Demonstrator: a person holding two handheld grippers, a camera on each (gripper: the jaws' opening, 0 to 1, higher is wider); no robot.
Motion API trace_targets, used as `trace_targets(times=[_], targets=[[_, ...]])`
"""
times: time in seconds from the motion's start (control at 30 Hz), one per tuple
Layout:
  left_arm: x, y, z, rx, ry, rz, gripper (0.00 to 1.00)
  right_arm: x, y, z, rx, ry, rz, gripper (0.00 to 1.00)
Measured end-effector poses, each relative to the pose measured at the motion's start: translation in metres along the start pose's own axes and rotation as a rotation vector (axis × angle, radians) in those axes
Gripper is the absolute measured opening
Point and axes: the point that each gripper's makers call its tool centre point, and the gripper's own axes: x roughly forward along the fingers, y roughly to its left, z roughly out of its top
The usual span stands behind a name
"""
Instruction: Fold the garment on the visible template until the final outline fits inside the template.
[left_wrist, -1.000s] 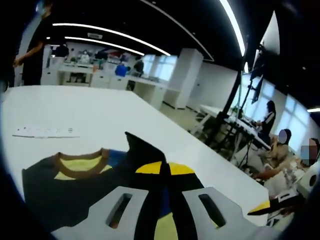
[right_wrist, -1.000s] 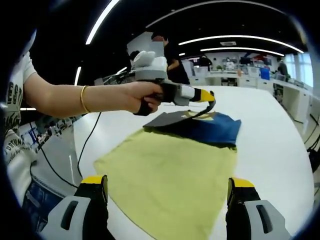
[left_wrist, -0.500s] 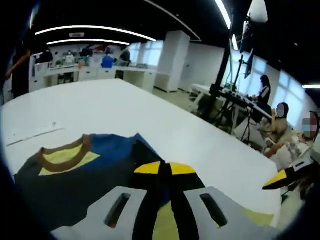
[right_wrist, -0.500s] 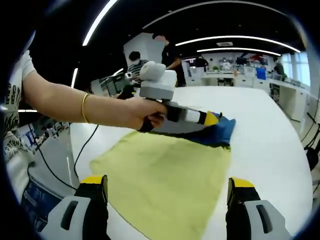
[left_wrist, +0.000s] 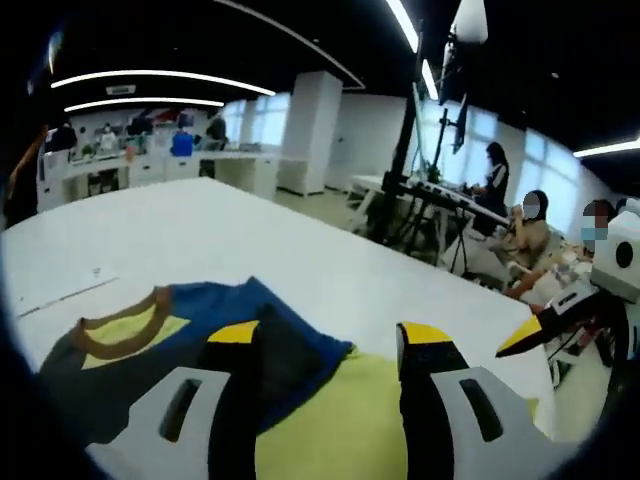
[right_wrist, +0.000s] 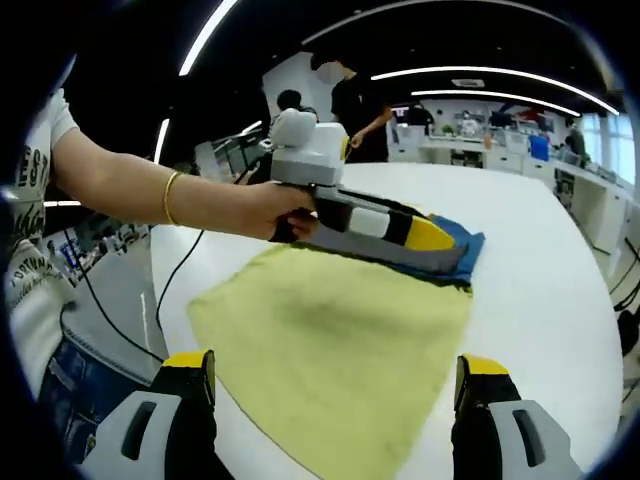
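Observation:
A dark grey and blue garment (left_wrist: 190, 335) with a brown collar (left_wrist: 120, 335) lies folded on the white table, partly over a yellow-green sheet (left_wrist: 340, 425). My left gripper (left_wrist: 328, 335) stands open just above the garment's blue edge, with nothing between its yellow-tipped jaws. In the right gripper view a hand holds the left gripper (right_wrist: 400, 228) low over the garment (right_wrist: 462, 250) at the far end of the yellow-green sheet (right_wrist: 330, 350). My right gripper (right_wrist: 335, 370) is open at the sheet's near edge and holds nothing. The right gripper's yellow tip (left_wrist: 522, 338) shows at the right of the left gripper view.
The white table (right_wrist: 560, 300) stretches far beyond the garment. A black cable (right_wrist: 175, 290) hangs off its left edge. Seated people and equipment stands (left_wrist: 500, 230) are past the table's right side. A person (right_wrist: 355, 100) stands behind the far end.
My left gripper has opened and let go of the dark fabric it was pinching; the fold now lies flat. It has dropped lower over the garment. The right gripper stays open.

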Motion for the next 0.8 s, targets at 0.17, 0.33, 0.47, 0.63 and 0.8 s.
trace_targets(times=[0.17, 0.33, 0.47, 0.63, 0.8], targets=[[-0.017, 0.002, -0.006, 0.033, 0.012, -0.012, 0.66, -0.002, 0.000, -0.001, -0.021, 0.016, 0.020, 0.99], [-0.035, 0.005, -0.007, 0.044, 0.012, -0.009, 0.71, -0.004, 0.001, 0.001, -0.039, 0.025, 0.035, 0.99], [-0.050, 0.007, -0.012, 0.029, 0.007, -0.005, 0.75, -0.004, 0.007, 0.001, -0.057, 0.033, 0.068, 0.99], [-0.067, 0.008, -0.018, 0.027, 0.020, -0.005, 0.77, -0.003, 0.009, 0.000, -0.074, 0.057, 0.090, 0.99], [-0.087, 0.004, -0.027, 0.020, 0.023, -0.027, 0.82, -0.002, 0.012, 0.005, -0.090, 0.054, 0.117, 0.99]])
